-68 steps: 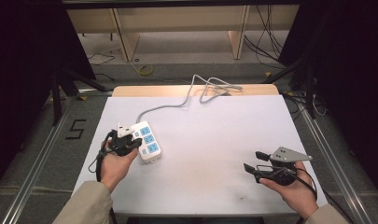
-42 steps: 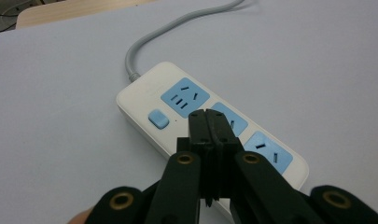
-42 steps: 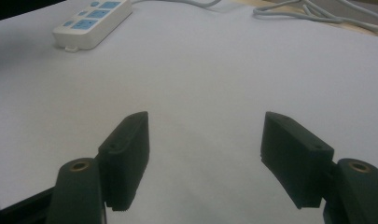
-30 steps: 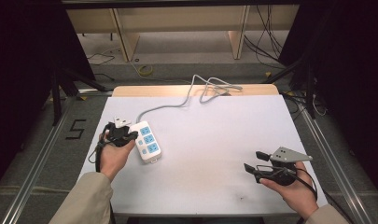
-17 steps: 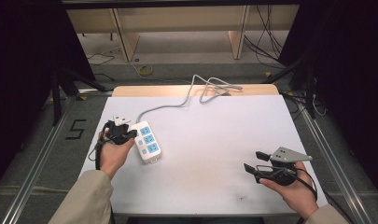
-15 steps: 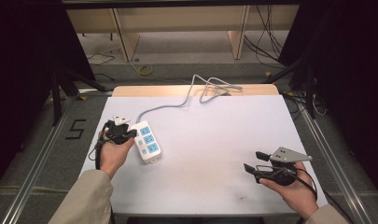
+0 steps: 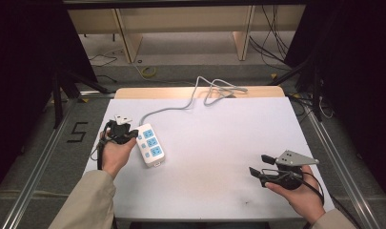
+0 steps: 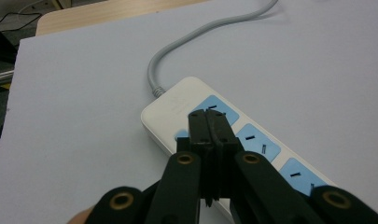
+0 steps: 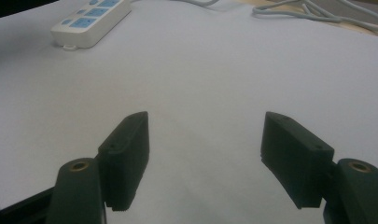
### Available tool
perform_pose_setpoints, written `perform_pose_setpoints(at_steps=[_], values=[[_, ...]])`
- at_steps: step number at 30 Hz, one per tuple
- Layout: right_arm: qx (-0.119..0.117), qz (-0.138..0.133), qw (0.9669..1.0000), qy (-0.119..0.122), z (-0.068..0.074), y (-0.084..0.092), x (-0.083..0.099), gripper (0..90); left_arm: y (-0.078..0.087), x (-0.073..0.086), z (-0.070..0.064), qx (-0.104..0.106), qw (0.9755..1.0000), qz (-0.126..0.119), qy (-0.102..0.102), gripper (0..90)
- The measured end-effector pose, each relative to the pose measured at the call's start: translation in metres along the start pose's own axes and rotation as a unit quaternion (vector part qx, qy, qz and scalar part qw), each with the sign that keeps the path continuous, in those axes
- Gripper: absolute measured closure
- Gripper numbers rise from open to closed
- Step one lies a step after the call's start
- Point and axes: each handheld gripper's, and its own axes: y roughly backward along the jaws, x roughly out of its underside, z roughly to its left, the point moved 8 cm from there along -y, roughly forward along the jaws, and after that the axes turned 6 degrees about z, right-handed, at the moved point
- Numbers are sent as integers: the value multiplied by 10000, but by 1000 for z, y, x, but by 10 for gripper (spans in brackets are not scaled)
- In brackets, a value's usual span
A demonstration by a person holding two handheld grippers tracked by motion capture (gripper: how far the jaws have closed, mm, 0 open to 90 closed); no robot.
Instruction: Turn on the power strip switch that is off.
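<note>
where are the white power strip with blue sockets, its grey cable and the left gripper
white power strip with blue sockets (image 7: 150, 145), high view, middle socket
grey cable (image 8: 189, 43), left gripper view, curved stretch
left gripper (image 8: 206, 122), left gripper view, shut fingertips

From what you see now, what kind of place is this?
Probably a lab or recording workspace, not a home. A white table stands between dark curtains, with metal rails on the floor, a floor mark "5" beside it, and loose cables near bare wooden frames behind. A power strip lies on the table.
</note>
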Motion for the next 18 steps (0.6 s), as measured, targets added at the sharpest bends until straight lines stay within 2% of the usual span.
perform_pose_setpoints(at_steps=[18], values=[[-7, 4, 10000, 15, 0, 0, 0, 330, -8, -4, 8, -133, 9999, 49, -4, 899]])
